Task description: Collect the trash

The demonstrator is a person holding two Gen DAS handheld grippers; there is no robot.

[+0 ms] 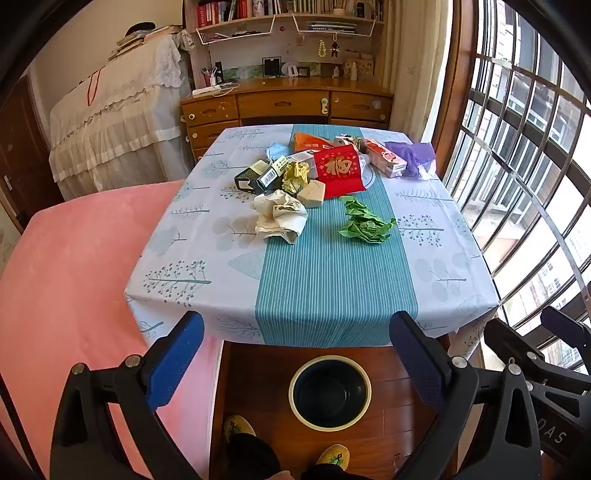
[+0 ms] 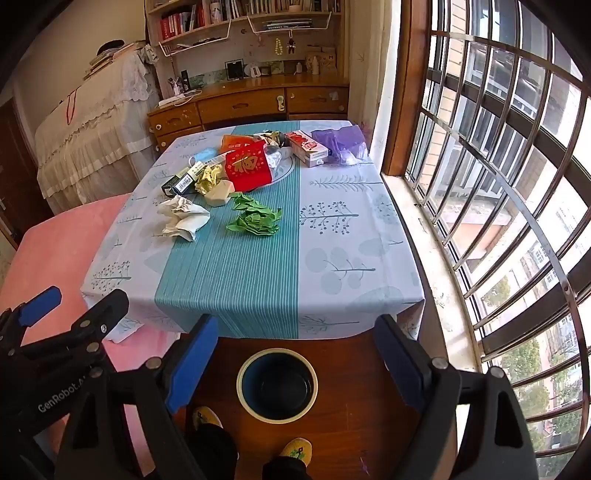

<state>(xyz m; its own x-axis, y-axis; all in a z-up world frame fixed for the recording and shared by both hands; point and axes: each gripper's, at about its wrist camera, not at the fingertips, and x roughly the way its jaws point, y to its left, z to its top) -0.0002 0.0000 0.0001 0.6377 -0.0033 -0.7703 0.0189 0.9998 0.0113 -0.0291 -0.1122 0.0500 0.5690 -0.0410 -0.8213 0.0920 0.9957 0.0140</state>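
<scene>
Crumpled paper, white [image 1: 281,217] and green [image 1: 365,223], lies on our smooth striped cloth [image 1: 332,280] near flat boxes [image 1: 260,176]. Our round bin [image 1: 330,392] on the floor is empty. Both grippers, left [image 1: 295,365] and right [image 2: 295,362], are spread wide and grasp nothing.

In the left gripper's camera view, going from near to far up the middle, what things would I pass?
Round dark bin with a cream rim on the floor → crumpled green paper → red envelope with a gold character → wooden drawer desk → bookshelf.

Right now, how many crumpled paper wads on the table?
3: white wad nearest on the left, green wad right of it, yellow wad behind, by the boxes. More may hide in the pile.
</scene>
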